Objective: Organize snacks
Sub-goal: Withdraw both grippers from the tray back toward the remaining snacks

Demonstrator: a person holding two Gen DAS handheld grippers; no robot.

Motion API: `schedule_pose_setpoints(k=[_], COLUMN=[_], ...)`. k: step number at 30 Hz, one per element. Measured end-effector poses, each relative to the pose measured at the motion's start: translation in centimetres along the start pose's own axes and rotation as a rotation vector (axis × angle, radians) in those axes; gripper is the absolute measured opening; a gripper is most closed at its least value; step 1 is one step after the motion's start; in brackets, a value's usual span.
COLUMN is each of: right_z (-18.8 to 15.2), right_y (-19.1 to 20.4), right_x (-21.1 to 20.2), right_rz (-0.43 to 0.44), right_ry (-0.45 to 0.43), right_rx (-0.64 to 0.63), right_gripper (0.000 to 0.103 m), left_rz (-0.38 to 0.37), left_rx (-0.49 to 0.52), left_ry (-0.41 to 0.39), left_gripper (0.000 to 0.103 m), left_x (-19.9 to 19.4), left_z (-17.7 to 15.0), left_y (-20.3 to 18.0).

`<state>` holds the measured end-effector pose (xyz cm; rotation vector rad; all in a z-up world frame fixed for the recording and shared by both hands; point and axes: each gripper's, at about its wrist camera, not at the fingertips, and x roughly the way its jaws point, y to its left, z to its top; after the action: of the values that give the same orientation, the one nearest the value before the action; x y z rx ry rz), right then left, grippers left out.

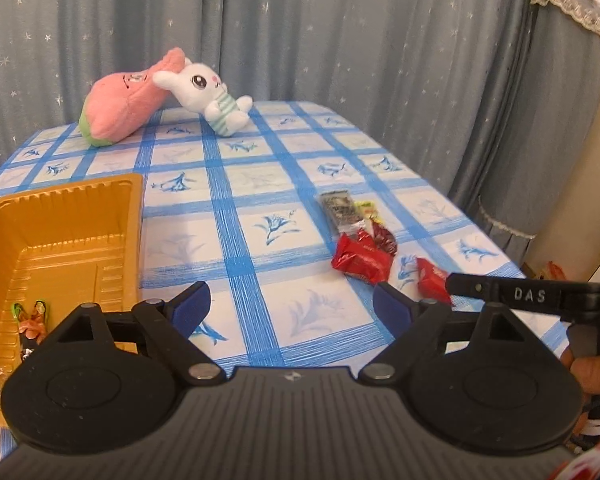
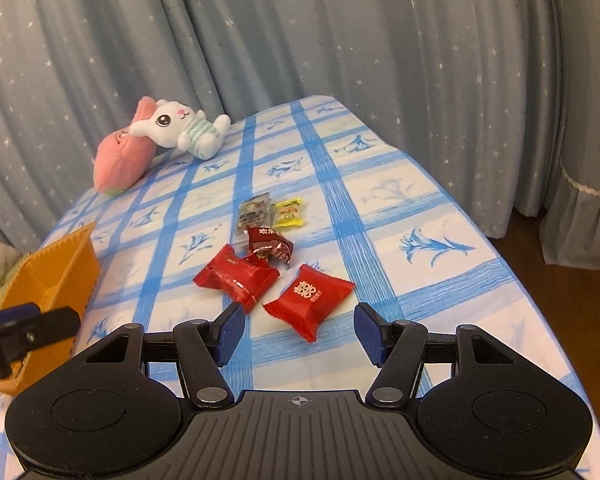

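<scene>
Right gripper stands with its jaws apart and nothing between the blue pads; it hangs just above the checked tablecloth. Directly in front of it, close to the gap between the pads, lies a red candy packet with a gold sign. The long axis of this packet runs slantwise, from near-left to far-right, so the jaws do not yet stand square across it. Touching or almost touching it on the left is a second red packet, and just behind that one a crumpled dark red wrapper. Farther back lie a clear grey packet and a small yellow one, side by side.

The left gripper is also open and holds nothing. It hangs over bare cloth, and the pile of snacks lies to its right and farther away, so I judge the right hand is the nearer one for the next pick. To the left of the left gripper stands the orange tray, with a few small wrapped sweets already in its near corner. The tray is well apart from the pile.

At the far end of the table lie a pink plush toy and a white rabbit toy, leaning together before the grey curtain.
</scene>
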<state>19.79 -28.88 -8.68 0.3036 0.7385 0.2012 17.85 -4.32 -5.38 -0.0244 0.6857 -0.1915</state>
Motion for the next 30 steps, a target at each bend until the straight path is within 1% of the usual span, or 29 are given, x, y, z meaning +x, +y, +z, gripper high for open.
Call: schedule_pose_setpoints(k=[5, 11, 14, 16, 19, 21, 22, 26, 30], right_z=[0.7, 1.1, 1.0, 1.0, 1.0, 1.0, 1.0, 1.2, 1.0], right_y=[-0.3, -0.2, -0.7, -0.8, -0.4, -0.1, 0.0, 0.6, 1.1], right_x=[2.2, 4.1, 4.9, 5.3, 5.6, 5.8, 5.9, 6.3, 6.7], right_rz=[0.01, -0.021, -0.03, -0.029, -0.043, -0.053, -0.054, -0.049, 0.006], right_ry=[0.026, 0.045, 0.056, 0.061, 0.055, 0.053, 0.054, 0.051, 0.076], right_rx=[0.044, 0.059, 0.088, 0.094, 0.054, 0.031, 0.018, -0.039, -0.06], right_gripper=[0.06, 0.06, 0.06, 0.055, 0.049, 0.041, 0.038, 0.035, 0.035], left_rz=[0.007, 0.004, -0.001, -0.002, -0.005, -0.007, -0.008, -0.008, -0.002], left_rx=[0.003, -0.009, -0.009, -0.01, -0.015, -0.013, -0.012, -0.012, -0.014], left_ry=[0.014, 0.024, 0.028, 0.031, 0.036, 0.038, 0.037, 0.039, 0.042], left_gripper=[0.087, 0.087, 0.087, 0.087, 0.087, 0.087, 0.087, 0.087, 0.087], left_x=[1.5, 2.7, 3.2, 3.5, 3.9, 4.1, 4.1, 4.2, 4.2], left_z=[-0.2, -0.5, -0.6, -0.6, -0.6, -0.5, -0.5, -0.5, -0.6], left_y=[-0.1, 0.1, 0.1, 0.1, 0.2, 0.2, 0.2, 0.4, 0.7])
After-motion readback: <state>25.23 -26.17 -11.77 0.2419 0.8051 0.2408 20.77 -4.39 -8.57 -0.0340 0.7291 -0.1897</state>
